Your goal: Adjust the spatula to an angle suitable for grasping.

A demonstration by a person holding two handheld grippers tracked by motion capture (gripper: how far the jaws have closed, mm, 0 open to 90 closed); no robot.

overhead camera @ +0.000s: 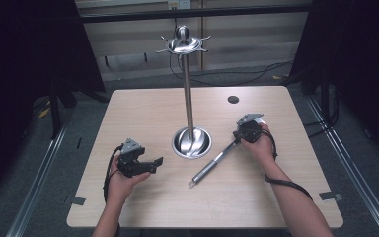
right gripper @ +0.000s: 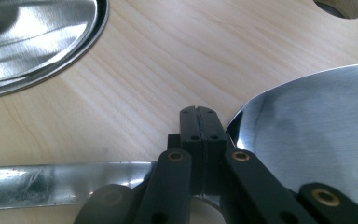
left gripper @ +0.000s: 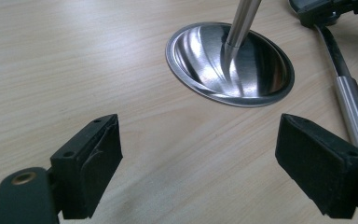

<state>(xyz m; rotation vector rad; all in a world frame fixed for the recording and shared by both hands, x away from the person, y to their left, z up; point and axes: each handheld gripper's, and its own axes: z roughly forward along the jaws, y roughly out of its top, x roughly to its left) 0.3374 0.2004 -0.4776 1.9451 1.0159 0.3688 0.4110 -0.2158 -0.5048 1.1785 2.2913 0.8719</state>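
A steel spatula (overhead camera: pixel 212 165) lies on the wooden table (overhead camera: pixel 143 108), its handle pointing to the near left. My right gripper (overhead camera: pixel 244 132) is shut on its neck, between the broad blade (right gripper: pixel 317 130) and the flat shank (right gripper: pixel 51 186); the jaws (right gripper: pixel 199 116) press together there. My left gripper (overhead camera: pixel 153 164) rests at the near left, open with nothing between its pads (left gripper: pixel 95 161). It faces the utensil stand's round base (left gripper: pixel 230 65), with the spatula's handle (left gripper: pixel 354 112) to its right. The stand (overhead camera: pixel 188 98) rises from mid-table to a hooked top (overhead camera: pixel 182 44).
A round hole (overhead camera: pixel 233 99) is cut in the table at the back right, also seen as a hole (right gripper: pixel 340 7) past the blade. Dark curtains flank the table, and cables lie on the floor behind it (overhead camera: pixel 237 79).
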